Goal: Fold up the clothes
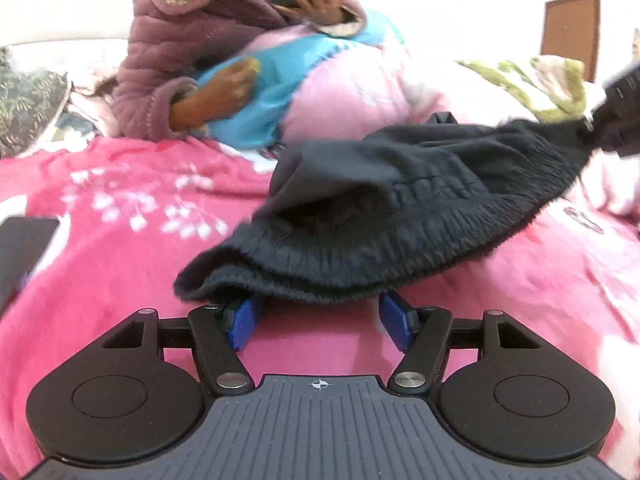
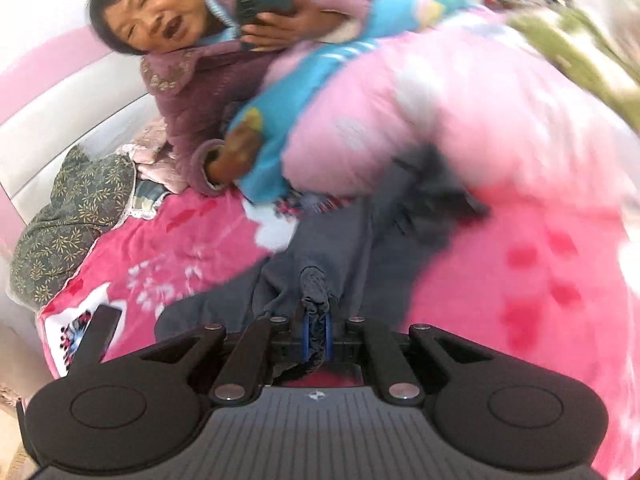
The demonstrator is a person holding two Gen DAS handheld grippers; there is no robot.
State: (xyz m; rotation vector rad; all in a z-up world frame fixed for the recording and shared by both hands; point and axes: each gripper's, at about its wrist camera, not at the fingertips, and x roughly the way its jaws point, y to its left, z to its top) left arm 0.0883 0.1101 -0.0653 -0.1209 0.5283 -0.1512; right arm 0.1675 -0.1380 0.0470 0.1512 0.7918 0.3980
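Now the waistband (image 1: 360, 264) is best pulled taut toward three o'clock by the pinching right gripper (image 2: 316, 336); the spread left gripper (image 1: 316, 320) should be closed on it.

Black grippers (image 1: 318, 322); ribbed blue pads (image 1: 242, 322)

Trousers (image 1: 400, 208) lie on the bedspread (image 1: 120, 272); their waistband just ahead of the left gripper (image 1: 320, 322); behind them a quilt (image 1: 352, 92); a person (image 1: 192, 48) sits behind, left.
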